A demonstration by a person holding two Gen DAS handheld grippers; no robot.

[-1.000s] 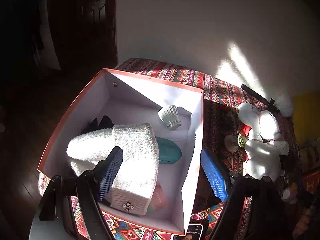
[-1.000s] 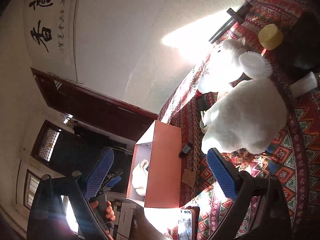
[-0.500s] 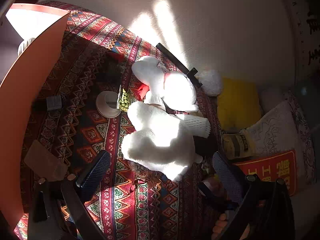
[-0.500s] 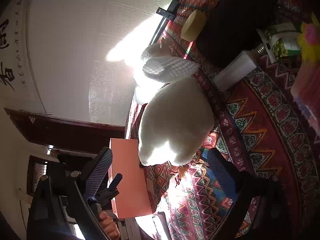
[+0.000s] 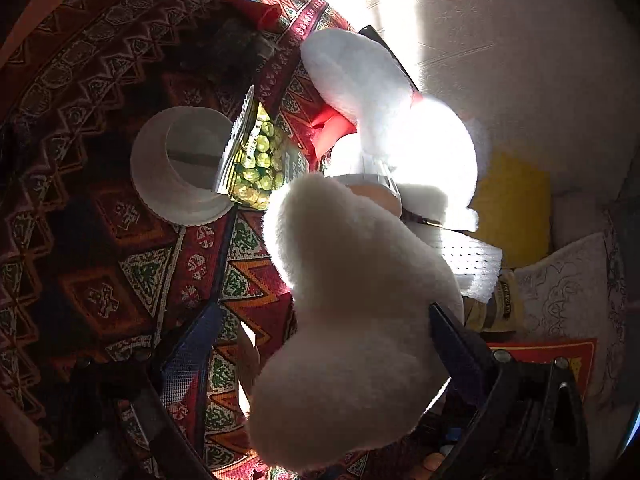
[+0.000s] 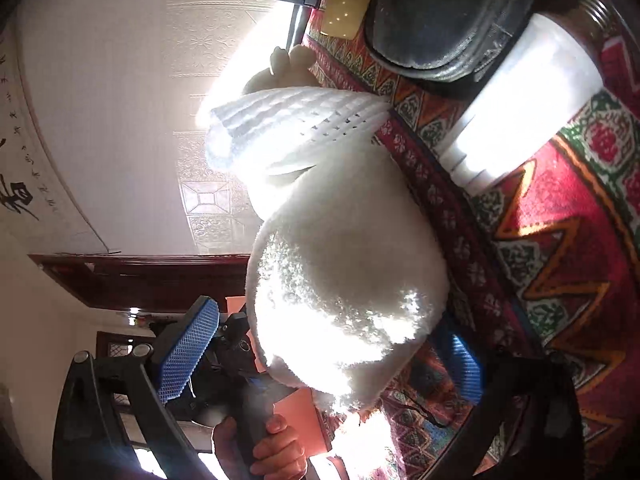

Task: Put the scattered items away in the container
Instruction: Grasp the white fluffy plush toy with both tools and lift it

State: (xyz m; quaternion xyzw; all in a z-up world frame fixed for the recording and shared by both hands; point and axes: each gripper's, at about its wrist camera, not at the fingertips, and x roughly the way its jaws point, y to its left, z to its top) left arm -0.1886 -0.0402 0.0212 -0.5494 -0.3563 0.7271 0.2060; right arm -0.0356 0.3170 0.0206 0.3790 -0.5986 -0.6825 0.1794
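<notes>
Left wrist view: the left gripper has its fingers spread wide, one on each side of the white plush toy, which lies on the patterned cloth covering the table. Its jaws have just been closing a little, with the toy's fluffy body between them; I cannot tell whether the pads touch it. Beyond the toy sit a white paper cup on its side and a snack packet of green peas, just beside each other. A yellow cushion leans by the wall.

Right wrist view: the right gripper is also wide open, its jaws having just been opening, with the same plush toy between the blue pads. A white bottle and a dark shoe lie on the cloth beyond. The orange box shows behind the toy, near a hand holding the other gripper's handle.
</notes>
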